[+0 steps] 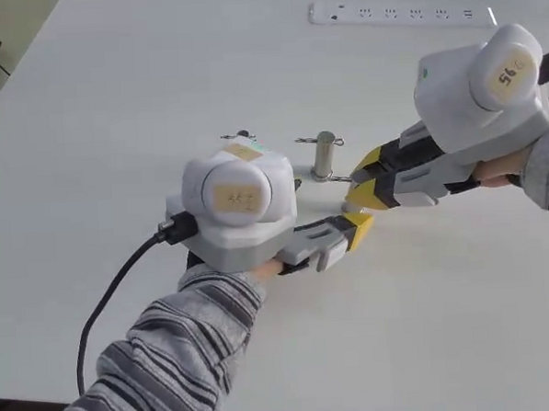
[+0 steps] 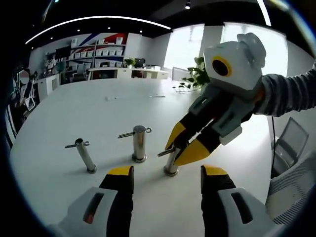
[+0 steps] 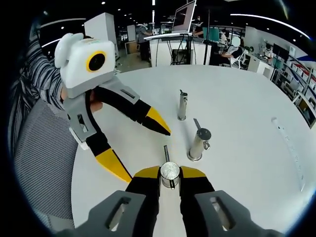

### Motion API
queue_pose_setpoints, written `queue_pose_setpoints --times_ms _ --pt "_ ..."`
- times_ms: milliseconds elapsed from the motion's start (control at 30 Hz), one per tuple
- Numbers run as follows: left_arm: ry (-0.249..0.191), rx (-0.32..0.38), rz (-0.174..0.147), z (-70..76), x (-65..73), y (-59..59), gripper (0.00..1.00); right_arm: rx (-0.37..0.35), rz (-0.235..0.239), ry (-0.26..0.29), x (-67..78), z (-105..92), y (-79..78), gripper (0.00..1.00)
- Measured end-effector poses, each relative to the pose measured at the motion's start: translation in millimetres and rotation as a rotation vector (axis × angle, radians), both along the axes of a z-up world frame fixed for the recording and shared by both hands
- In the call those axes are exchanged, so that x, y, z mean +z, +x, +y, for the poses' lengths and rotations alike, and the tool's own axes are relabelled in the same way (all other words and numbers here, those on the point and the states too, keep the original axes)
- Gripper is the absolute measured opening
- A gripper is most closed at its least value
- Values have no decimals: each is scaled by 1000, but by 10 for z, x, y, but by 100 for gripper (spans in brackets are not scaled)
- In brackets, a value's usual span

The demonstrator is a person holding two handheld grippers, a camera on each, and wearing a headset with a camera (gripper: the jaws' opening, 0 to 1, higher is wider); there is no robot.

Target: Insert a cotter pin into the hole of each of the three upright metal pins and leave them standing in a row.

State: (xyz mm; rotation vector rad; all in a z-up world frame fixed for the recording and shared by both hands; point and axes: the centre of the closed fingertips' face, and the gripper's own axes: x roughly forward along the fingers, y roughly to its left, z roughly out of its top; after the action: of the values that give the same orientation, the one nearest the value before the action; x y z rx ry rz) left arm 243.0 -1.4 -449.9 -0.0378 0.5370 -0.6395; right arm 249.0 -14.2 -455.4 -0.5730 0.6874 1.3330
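Three metal pins stand in a row on the white table. The far pin (image 2: 85, 154) leans a little and carries a cotter pin. The middle pin (image 1: 323, 154) (image 2: 139, 143) (image 3: 199, 143) stands upright with a cotter pin across its top. My right gripper (image 1: 352, 190) (image 2: 173, 153) (image 3: 170, 174) is shut on the head of the nearest pin (image 3: 170, 171) (image 2: 171, 165), and a cotter pin (image 2: 164, 152) (image 3: 166, 153) sticks out of that head. My left gripper (image 1: 345, 239) (image 2: 167, 180) (image 3: 145, 153) is open just short of this pin, holding nothing.
A white power strip (image 1: 403, 15) lies at the table's far edge. A black cable (image 1: 114, 297) trails from the left gripper toward the near edge. In the right gripper view, desks and chairs stand beyond the table.
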Motion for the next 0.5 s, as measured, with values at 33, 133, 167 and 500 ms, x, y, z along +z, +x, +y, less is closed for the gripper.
queue_pose_setpoints --times_ms 33,133,167,500 --pt "6 -3 -2 14 5 -13 53 0 2 1 2 1 -1 9" --pt "18 -5 -1 55 5 -49 53 0 11 2 8 -3 -2 9" --pt "21 -5 -1 70 6 -59 54 0 13 1 10 -4 -1 9" --pt "36 -7 -19 157 87 -118 61 -1 20 -3 40 -73 32 8"
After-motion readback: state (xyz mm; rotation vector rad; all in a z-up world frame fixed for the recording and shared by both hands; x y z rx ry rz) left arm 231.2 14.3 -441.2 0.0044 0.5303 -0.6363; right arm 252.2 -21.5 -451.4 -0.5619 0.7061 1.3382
